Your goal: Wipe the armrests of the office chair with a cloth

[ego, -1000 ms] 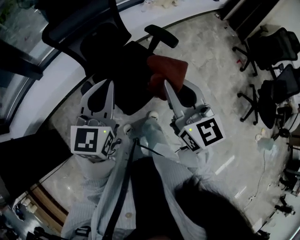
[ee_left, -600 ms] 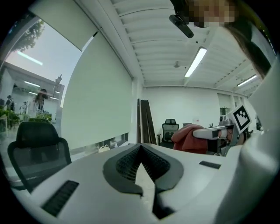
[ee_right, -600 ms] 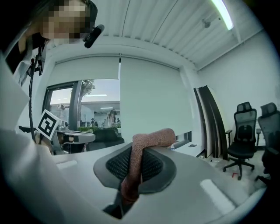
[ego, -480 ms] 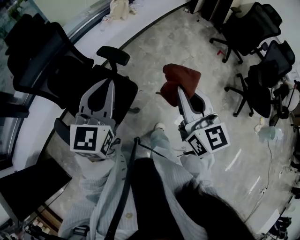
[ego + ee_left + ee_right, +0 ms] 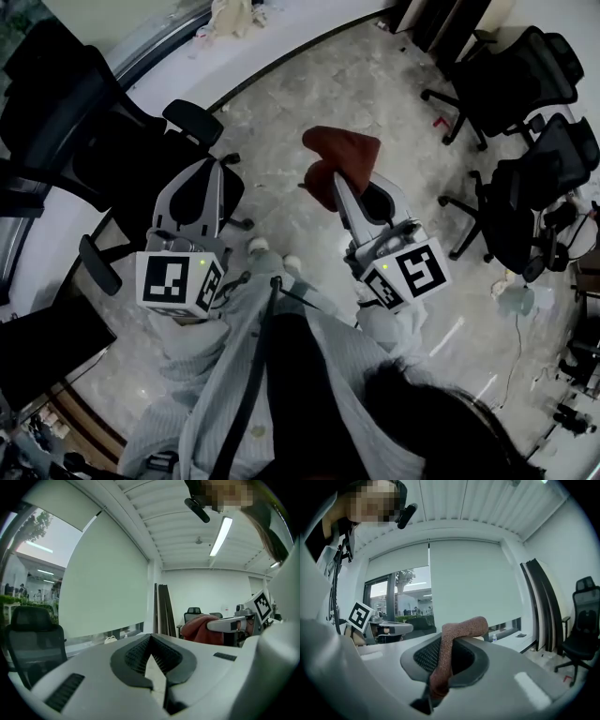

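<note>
While the right gripper (image 5: pixel 331 183) near the middle of the head view is squeezed tight on a red-brown cloth (image 5: pixel 343 150), the cloth bunches up past its tips and flops over them, up in the air above the floor (image 5: pixel 281 103). The left gripper (image 5: pixel 212 165), at the middle left, is closed all the way with nothing in it. The black office chair (image 5: pixel 66 122) sits in the upper left, and its armrest (image 5: pixel 192 121) is just above the left gripper's tips, with the cloth off to the right, not touching it.
</note>
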Action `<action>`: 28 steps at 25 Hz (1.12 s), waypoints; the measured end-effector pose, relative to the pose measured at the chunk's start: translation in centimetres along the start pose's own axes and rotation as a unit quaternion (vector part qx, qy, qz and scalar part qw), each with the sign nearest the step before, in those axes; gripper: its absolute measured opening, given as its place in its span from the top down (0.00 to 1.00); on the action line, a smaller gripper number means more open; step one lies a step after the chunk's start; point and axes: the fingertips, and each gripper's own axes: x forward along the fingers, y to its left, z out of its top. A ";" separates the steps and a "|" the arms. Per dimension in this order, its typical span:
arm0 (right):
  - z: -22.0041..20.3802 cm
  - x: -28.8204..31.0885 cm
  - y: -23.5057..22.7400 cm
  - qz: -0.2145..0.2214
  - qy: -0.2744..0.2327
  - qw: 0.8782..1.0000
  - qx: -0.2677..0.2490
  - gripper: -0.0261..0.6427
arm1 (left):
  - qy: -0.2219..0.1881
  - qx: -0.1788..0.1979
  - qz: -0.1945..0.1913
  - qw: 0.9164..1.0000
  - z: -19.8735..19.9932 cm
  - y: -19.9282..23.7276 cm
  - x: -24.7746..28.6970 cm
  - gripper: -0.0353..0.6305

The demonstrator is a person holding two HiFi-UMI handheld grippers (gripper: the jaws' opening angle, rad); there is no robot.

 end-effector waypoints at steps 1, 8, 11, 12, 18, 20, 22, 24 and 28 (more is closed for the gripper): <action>-0.4 1.1 -0.4 0.010 0.005 1.000 0.008 0.93 | 0.005 -0.003 0.010 1.000 -0.1 0.6 0.6 0.94; -0.9 9.6 -2.8 0.089 0.028 0.996 -0.009 0.93 | 0.003 -0.018 0.060 0.998 -0.4 4.9 7.1 0.94; -0.2 13.5 -4.9 0.113 0.025 0.993 -0.021 0.93 | -0.014 -0.024 0.073 0.997 0.2 6.9 10.8 0.94; 0.2 14.9 -5.7 0.118 0.025 0.992 -0.026 0.92 | -0.017 -0.025 0.073 0.997 0.7 7.5 12.1 0.94; 3.8 24.1 -8.8 0.158 0.027 0.986 -0.041 0.92 | -0.028 -0.021 0.094 0.995 3.8 12.8 17.8 0.94; 4.1 26.8 -9.2 0.179 0.032 0.982 -0.045 0.93 | -0.030 -0.026 0.109 0.993 4.5 14.6 18.6 0.94; 3.7 29.0 -9.0 0.205 0.040 0.977 -0.044 0.93 | -0.026 -0.037 0.122 0.992 4.1 16.0 18.4 0.94; 3.2 30.9 -8.3 0.235 0.050 0.970 -0.042 0.93 | -0.019 -0.039 0.136 0.990 3.1 17.3 17.7 0.94; 2.6 34.4 -5.9 0.321 0.072 0.943 -0.051 0.92 | 0.007 -0.031 0.146 0.989 1.3 18.5 16.3 0.94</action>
